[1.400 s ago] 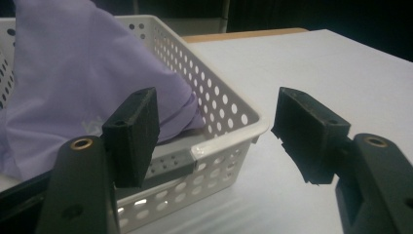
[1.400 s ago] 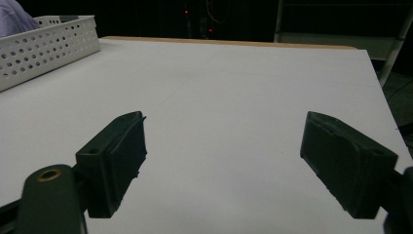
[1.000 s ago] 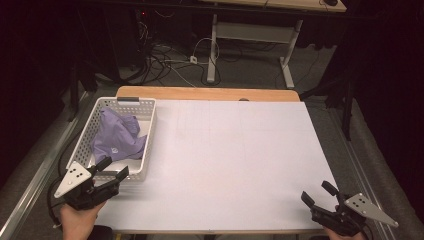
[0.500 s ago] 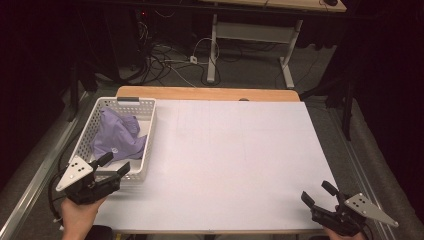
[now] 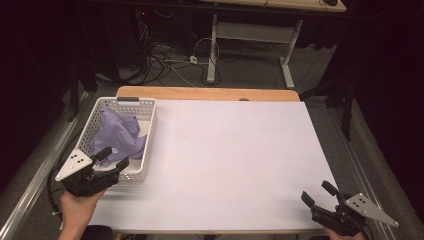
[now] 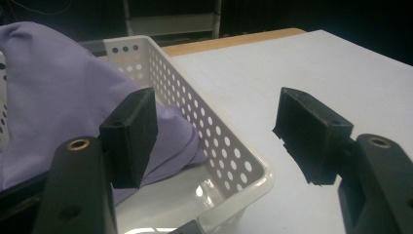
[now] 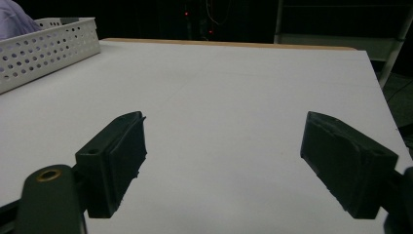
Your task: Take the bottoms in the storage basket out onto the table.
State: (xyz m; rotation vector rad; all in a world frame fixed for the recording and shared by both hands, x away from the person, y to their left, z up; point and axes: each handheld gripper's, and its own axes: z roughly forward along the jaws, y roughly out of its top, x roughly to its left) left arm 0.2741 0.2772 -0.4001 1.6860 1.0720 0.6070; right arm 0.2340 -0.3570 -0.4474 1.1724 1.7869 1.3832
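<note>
High view from above the desk's (image 5: 240,160) near edge, facing forward and down, both gripper views low and close over the desk, all sharing the white basket (image 5: 146,131) at the left edge.

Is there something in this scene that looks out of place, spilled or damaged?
Nothing looks spilled or broken. The purple cloth lies crumpled in the white basket, heaped above its rim rather than folded. The basket sits slightly askew at the table left edge. The left tool hovers open over its near corner.

Cloth (image 5: 118,136) lies in the basket (image 5: 146,150) at the table's (image 5: 240,150) left edge.
</note>
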